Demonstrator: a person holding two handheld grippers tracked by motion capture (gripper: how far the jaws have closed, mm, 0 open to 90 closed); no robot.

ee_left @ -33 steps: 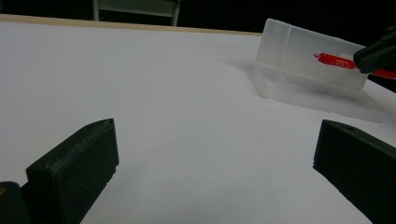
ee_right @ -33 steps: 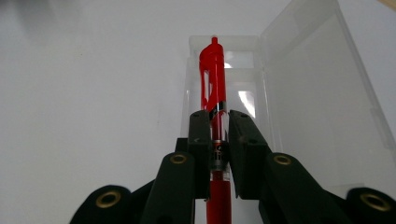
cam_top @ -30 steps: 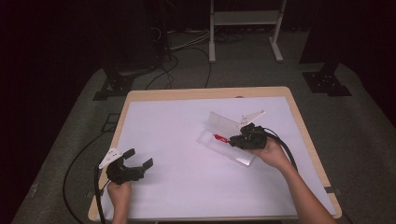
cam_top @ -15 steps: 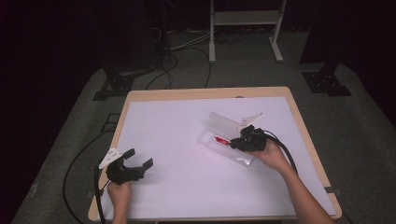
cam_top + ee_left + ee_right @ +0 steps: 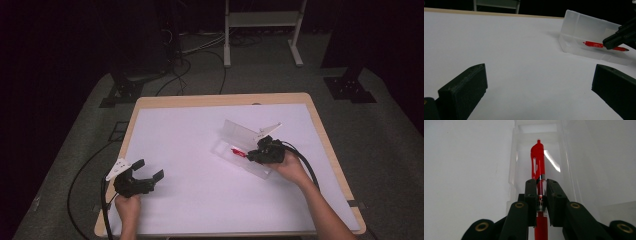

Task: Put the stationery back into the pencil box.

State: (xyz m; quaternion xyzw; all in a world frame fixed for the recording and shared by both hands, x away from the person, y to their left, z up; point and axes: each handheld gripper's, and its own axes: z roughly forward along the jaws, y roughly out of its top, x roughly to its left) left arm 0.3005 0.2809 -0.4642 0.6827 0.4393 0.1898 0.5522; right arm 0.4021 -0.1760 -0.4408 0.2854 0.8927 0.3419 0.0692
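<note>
Right tool (image 5: 541, 192) clamped on red pen (image 5: 538, 157), lengthwise over clear plastic case (image 5: 231, 148), lid up. Case on white bench (image 5: 200, 125), right of centre. Left tool (image 5: 148, 169) jaws wide apart, empty, near-left bench corner, well apart from case.

High view looks down from above the near edge over the whole counter (image 5: 200, 150). Left gripper view skims low across it toward the clear box (image 5: 584, 32); right gripper view peers close into that box (image 5: 564, 152).
</note>
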